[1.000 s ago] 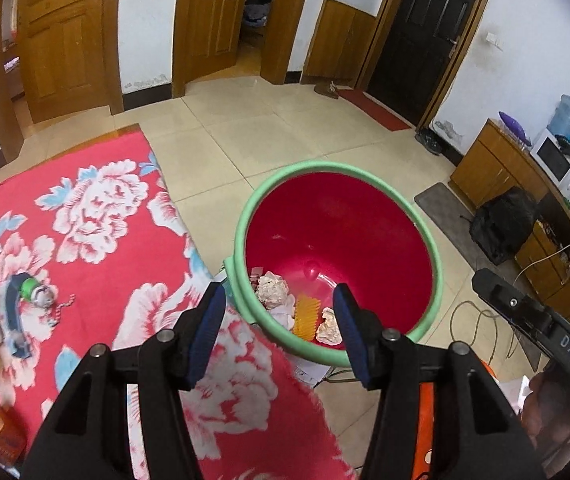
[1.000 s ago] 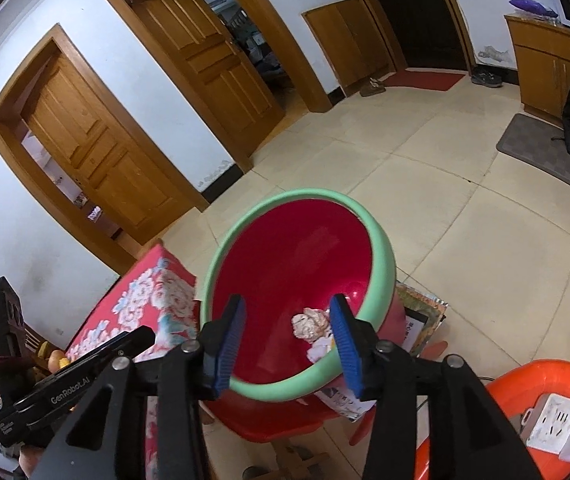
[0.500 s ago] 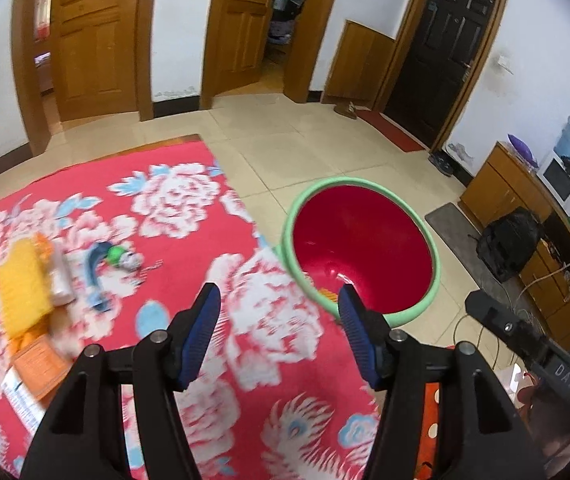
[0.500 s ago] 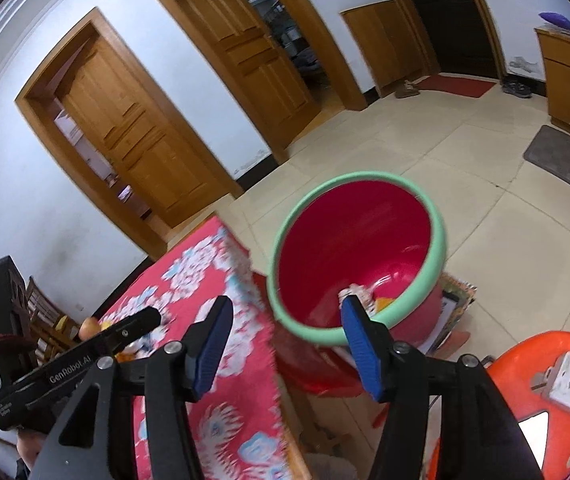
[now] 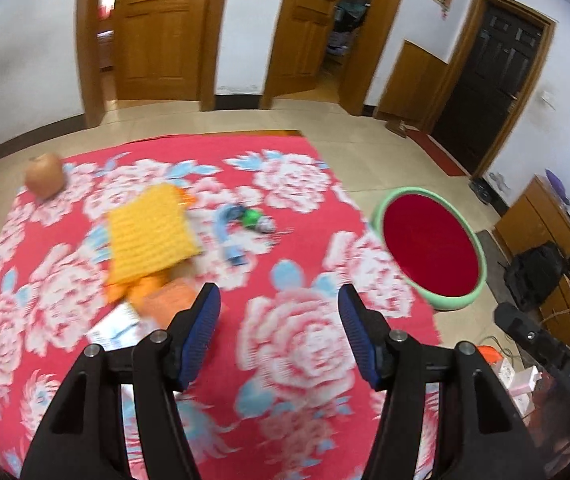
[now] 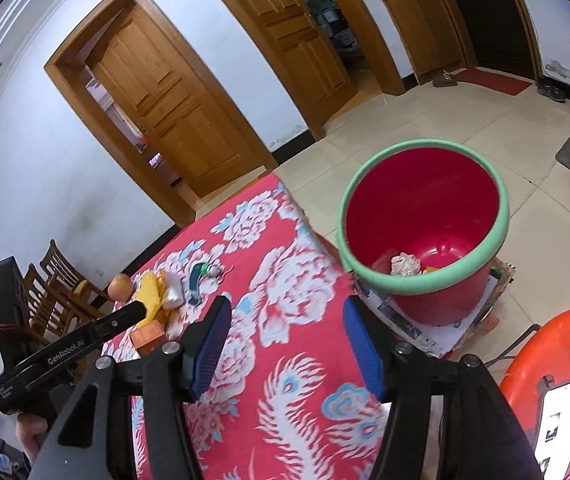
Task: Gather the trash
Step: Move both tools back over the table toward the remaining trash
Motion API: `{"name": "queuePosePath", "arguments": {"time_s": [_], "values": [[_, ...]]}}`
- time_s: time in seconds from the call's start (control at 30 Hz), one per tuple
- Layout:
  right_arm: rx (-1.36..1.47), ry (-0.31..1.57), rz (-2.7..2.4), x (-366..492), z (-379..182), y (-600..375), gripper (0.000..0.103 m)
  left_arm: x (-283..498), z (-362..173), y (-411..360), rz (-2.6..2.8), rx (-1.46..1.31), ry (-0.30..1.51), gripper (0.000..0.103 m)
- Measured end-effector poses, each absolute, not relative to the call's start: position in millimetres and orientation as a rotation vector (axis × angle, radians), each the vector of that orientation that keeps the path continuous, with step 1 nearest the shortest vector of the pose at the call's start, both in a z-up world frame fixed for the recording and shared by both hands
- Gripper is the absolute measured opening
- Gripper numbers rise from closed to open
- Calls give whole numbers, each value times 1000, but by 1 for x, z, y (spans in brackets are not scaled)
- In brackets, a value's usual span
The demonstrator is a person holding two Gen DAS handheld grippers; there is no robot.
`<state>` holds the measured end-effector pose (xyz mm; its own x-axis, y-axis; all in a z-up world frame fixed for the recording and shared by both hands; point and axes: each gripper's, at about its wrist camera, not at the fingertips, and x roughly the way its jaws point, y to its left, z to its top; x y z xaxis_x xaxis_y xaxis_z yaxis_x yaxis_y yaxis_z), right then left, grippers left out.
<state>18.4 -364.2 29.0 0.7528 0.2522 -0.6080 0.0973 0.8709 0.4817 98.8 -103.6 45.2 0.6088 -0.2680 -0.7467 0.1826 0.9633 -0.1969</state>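
A red bucket with a green rim (image 5: 457,300) stands on the floor beside the table's right edge. Crumpled paper (image 6: 405,265) lies at its bottom behind the rim (image 6: 405,284). On the red floral tablecloth (image 5: 297,344) lie a yellow knitted cloth (image 5: 149,236), an orange box (image 5: 169,300), a curved blue item (image 5: 227,236), a small green piece (image 5: 251,218) and a brown round fruit (image 5: 44,170). My left gripper (image 5: 279,294) hangs open over the cloth, empty. My right gripper (image 6: 287,306) is open and empty above the table's near right part, left of the bucket.
An orange stool (image 6: 545,340) with a power strip and a phone is at the lower right. Wooden chairs (image 6: 57,280) stand past the table's far left. A black bag (image 5: 533,276) and a wooden cabinet (image 5: 545,220) line the right wall.
Both grippers have drawn back from above the bucket to over the table. The left view has swung left onto the table items. The right jaws have widened slightly.
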Motion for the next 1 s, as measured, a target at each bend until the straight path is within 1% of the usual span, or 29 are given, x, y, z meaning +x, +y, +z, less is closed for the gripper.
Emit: {"name": "queuePosePath", "arguments": {"time_s": [0.37, 0.7, 0.77, 0.8, 0.83, 1.0], "values": [[490, 774, 148, 22, 19, -320, 61, 95, 33, -24, -127, -151, 888, 61], [446, 831, 196, 30, 8, -287, 62, 93, 10, 0, -93, -198, 929, 61], [438, 837, 216, 33, 7, -279, 65, 92, 7, 7, -73, -201, 931, 61], [431, 842, 227, 35, 7, -274, 70, 92, 6, 11, -59, -202, 931, 61], [426, 845, 235, 36, 6, -269, 71, 92, 5, 15, -43, -202, 931, 61], [389, 877, 294, 51, 2, -240, 73, 91, 2, 35, 13, -201, 924, 61]]}}
